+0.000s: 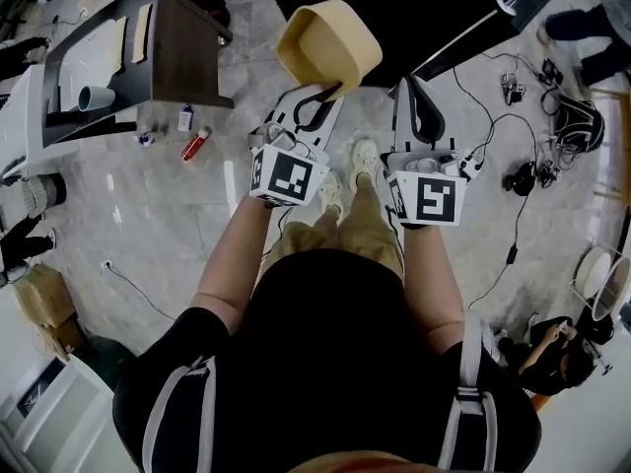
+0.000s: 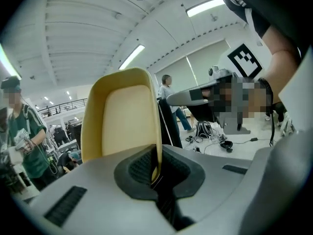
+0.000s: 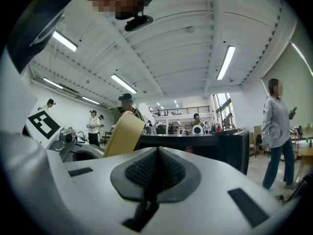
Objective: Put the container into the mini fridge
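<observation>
My left gripper (image 1: pixel 330 92) is shut on the rim of a tan plastic container (image 1: pixel 330 42) and holds it up in front of me, tilted, its open side towards me. In the left gripper view the container (image 2: pixel 122 116) stands upright, its thin wall pinched between the dark pads (image 2: pixel 142 166) of the gripper (image 2: pixel 156 173). My right gripper (image 1: pixel 412 82) hangs beside it, shut, with nothing between its pads; its own view shows the closed gripper (image 3: pixel 156 155) and the container (image 3: pixel 122 133) to the left. The black mini fridge (image 1: pixel 394 8) stands just ahead, and appears again as the fridge (image 3: pixel 210 148).
A dark desk (image 1: pixel 182 47) with a white cup (image 1: pixel 96 98) stands at the upper left, and a red bottle (image 1: pixel 195 144) lies on the floor by it. Cables and gear (image 1: pixel 523 175) litter the floor at right. A person (image 1: pixel 557 358) crouches at lower right; another person (image 3: pixel 276 131) stands nearby.
</observation>
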A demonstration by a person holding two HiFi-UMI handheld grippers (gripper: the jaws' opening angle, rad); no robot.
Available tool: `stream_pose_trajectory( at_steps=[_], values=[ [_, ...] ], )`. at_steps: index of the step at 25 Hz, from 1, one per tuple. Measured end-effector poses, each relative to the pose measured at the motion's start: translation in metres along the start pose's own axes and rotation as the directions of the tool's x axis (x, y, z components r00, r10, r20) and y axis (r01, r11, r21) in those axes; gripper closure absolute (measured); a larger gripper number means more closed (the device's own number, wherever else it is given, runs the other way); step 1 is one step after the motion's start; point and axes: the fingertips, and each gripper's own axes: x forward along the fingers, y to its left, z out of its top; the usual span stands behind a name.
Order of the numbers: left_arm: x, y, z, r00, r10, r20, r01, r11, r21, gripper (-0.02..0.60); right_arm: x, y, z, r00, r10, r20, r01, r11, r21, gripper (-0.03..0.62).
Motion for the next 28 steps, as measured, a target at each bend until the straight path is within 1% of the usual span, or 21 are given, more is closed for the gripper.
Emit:
stream_pose_trajectory(
  at_steps=[4, 7, 10, 15, 20, 22, 25, 28],
  values=[
    [0.030, 0.000, -0.020, 0.995, -0.026, -0.097, 0.031, 0.998, 0.058, 0.557, 0.017, -0.022, -0.017, 1.000, 0.000, -0.021, 0.001, 1.000, 0.019, 0.557],
    [0.053, -0.001, -0.038, 0.985, -0.053, -0.162, 0.069, 0.993, 0.091, 0.557, 0.029, -0.039, -0.030, 0.999, -0.002, -0.042, 0.003, 1.000, 0.024, 0.557],
    [0.076, -0.004, -0.056, 0.969, -0.088, -0.230, 0.117, 0.987, 0.114, 0.557, 0.040, -0.055, -0.041, 0.998, 0.001, -0.058, 0.000, 1.000, 0.025, 0.557],
    [0.111, -0.008, -0.081, 0.934, -0.143, -0.327, 0.190, 0.975, 0.115, 0.557, 0.058, -0.081, -0.059, 0.996, 0.005, -0.088, -0.002, 0.999, 0.033, 0.557],
    [0.143, 0.000, -0.098, 0.908, -0.158, -0.388, 0.218, 0.969, 0.117, 0.557, 0.073, -0.097, -0.076, 0.993, 0.024, -0.113, -0.020, 0.999, 0.037, 0.557],
    [0.155, 0.001, -0.103, 0.892, -0.168, -0.419, 0.238, 0.964, 0.120, 0.557, 0.077, -0.104, -0.081, 0.992, 0.031, -0.119, -0.026, 0.999, 0.041, 0.557],
    [0.169, -0.001, -0.115, 0.857, -0.201, -0.475, 0.284, 0.953, 0.109, 0.557, 0.084, -0.113, -0.087, 0.991, 0.040, -0.129, -0.035, 0.999, 0.039, 0.557],
    [0.179, 0.002, -0.128, 0.827, -0.209, -0.522, 0.303, 0.948, 0.100, 0.557, 0.090, -0.119, -0.094, 0.989, 0.047, -0.141, -0.042, 0.998, 0.038, 0.557]
  ],
)
